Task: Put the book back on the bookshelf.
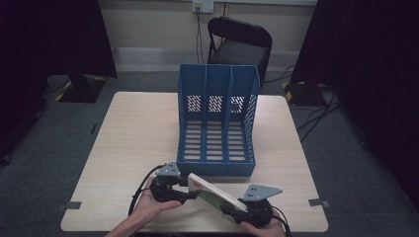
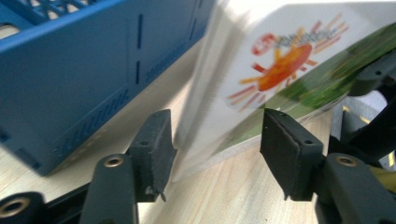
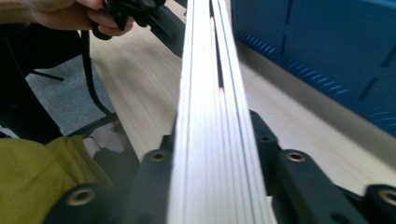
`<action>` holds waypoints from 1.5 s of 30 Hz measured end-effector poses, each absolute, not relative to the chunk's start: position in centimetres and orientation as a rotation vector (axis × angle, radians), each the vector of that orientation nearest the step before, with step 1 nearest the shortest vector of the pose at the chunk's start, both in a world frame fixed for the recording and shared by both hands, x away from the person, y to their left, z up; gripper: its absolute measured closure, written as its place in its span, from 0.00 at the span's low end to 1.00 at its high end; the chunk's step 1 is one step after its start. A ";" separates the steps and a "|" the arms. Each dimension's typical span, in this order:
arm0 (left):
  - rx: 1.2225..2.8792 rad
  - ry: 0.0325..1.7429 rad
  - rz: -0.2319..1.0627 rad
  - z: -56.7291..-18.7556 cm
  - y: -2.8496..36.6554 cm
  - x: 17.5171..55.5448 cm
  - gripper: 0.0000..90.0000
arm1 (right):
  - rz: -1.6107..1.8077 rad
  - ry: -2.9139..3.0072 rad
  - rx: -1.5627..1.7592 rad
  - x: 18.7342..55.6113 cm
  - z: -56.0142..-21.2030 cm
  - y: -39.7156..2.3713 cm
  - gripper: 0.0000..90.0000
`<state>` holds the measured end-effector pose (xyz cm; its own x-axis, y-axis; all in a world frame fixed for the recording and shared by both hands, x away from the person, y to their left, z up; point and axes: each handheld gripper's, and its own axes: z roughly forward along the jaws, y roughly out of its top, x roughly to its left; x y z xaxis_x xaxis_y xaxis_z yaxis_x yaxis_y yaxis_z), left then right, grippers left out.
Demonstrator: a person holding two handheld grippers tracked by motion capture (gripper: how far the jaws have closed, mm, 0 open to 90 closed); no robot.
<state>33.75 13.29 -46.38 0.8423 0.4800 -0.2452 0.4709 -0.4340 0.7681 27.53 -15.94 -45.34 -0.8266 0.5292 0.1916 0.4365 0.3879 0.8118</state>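
A thin book point(image 1: 216, 193) with a white cover, an orange sun design and green below is tilted near the table's front edge. My right gripper point(image 1: 232, 210) is shut on its near end; in the right gripper view the page edges point(image 3: 210, 93) run straight out between the jaws of my right gripper point(image 3: 215, 135). My left gripper point(image 1: 187, 190) is open at the book's far left end. In the left gripper view the book's lower corner point(image 2: 280, 60) sits in the gap of my left gripper point(image 2: 219, 144), and neither pad touches it.
A blue three-slot file holder point(image 1: 217, 123) stands open-fronted on the wooden table point(image 1: 133, 138), just behind the book, and its front wall point(image 2: 84, 79) is close to my left gripper. A dark folding chair point(image 1: 239, 42) stands beyond the table.
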 end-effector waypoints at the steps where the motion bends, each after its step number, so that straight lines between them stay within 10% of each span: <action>1: 2.095 0.687 0.019 -46.4 13.3 33.8 0.48 | 1.447 2.527 0.895 27.5 -45.5 -15.8 0.73; 9: 2.094 0.697 0.021 -46.7 13.4 34.0 0.53 | 1.490 2.496 0.925 27.7 -46.3 -15.3 0.66; 28: 2.097 0.719 0.005 -46.6 13.6 34.1 0.54 | 1.384 2.494 0.894 27.6 -46.8 -15.0 0.85; 45: 2.145 0.904 -0.010 -46.5 17.7 35.3 0.26 | 1.374 2.517 0.904 28.0 -46.4 -15.2 0.85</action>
